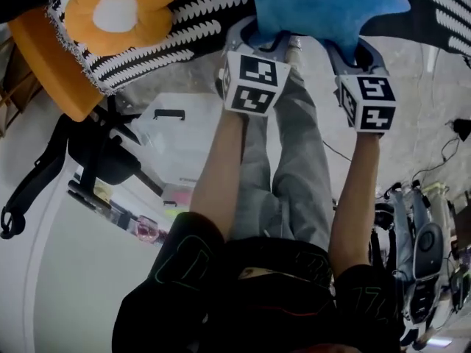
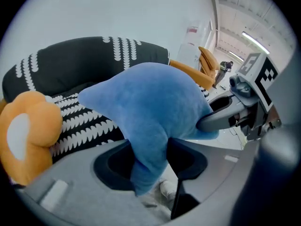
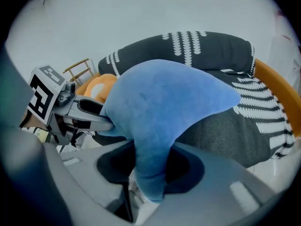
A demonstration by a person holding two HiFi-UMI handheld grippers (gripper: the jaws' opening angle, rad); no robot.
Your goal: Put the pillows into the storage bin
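Plush blue star-shaped pillow (image 1: 324, 6) sits at top centre-right of head view, hanging btw both grippers, lower points turned down toward them. Left gripper (image 1: 254, 39) pinches one point: in left gripper view that blue tip runs straight down btw the jaws (image 2: 150, 166), squeezed narrow there, jaws pressing on the fabric from both sides, rest of pillow (image 2: 150, 102) bulging above centre frame. Right gripper (image 1: 357, 54) pinches another point the same way: right gripper view shows the plush tip pinched in the jaws (image 3: 150, 168), bulk of pillow (image 3: 164, 107) filling mid frame. Each gripper also shows in the other's view, clamped on the pillow's edge: right one at mid-right (image 2: 225, 114), left one at mid-left (image 3: 89, 114).

Orange flower-shaped pillow w/ white centre (image 1: 118, 9) lies upper left of head view, apart from blue one, on a black cushion w/ white leaf pattern (image 1: 184, 28). That cushion rests on an orange moulded chair (image 1: 51, 65), upper-left edge.
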